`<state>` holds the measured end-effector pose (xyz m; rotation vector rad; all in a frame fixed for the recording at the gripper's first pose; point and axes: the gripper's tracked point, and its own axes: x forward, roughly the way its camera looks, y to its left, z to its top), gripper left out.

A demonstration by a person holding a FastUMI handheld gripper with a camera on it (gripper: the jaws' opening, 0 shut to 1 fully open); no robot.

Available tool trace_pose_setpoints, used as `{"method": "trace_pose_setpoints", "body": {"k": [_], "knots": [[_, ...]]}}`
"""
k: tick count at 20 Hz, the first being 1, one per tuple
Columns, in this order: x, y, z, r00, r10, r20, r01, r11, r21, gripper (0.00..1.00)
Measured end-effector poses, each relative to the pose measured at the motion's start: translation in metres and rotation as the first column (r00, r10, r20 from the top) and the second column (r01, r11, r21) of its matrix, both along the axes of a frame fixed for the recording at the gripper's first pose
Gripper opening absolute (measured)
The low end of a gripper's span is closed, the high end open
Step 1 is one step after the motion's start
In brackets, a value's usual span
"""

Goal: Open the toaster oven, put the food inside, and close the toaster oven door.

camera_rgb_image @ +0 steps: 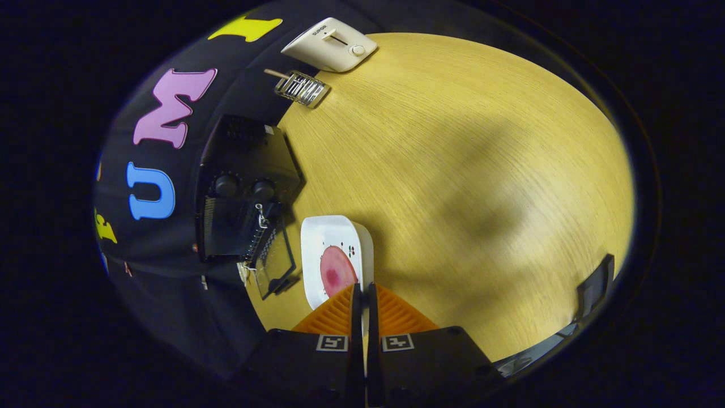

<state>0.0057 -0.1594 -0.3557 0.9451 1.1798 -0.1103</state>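
On the pale wooden counter (453,170), the black toaster oven (243,192) stands with its glass door (276,262) open; just right of it, the white rectangular plate (334,238) carries the round pink food (337,271), directly ahead of the nearly closed fingers (365,294), which hold nothing

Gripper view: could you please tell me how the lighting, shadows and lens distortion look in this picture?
Gripper view: soft broad shadows cross the light wooden tabletop; fisheye bending curves its far edge and tilts the black toaster oven; the white rectangular plate with the pink round food is fairly sharp, just ahead of the near-closed fingers, which hold nothing.
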Motion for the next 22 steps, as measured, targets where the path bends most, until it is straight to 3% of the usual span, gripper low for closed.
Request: {"method": "trace_pose_setpoints", "body": {"k": [6, 11, 22], "knots": [[-0.002, 0.049, 0.048, 0.988, -0.124, 0.094, 0.116, 0.990, 0.082, 0.07], [0.000, 0.102, 0.049, 0.975, -0.198, 0.099, 0.191, 0.978, 0.078, 0.07], [0.106, 0.206, 0.028, 0.930, -0.364, 0.045, 0.354, 0.923, 0.149, 0.07]]}}
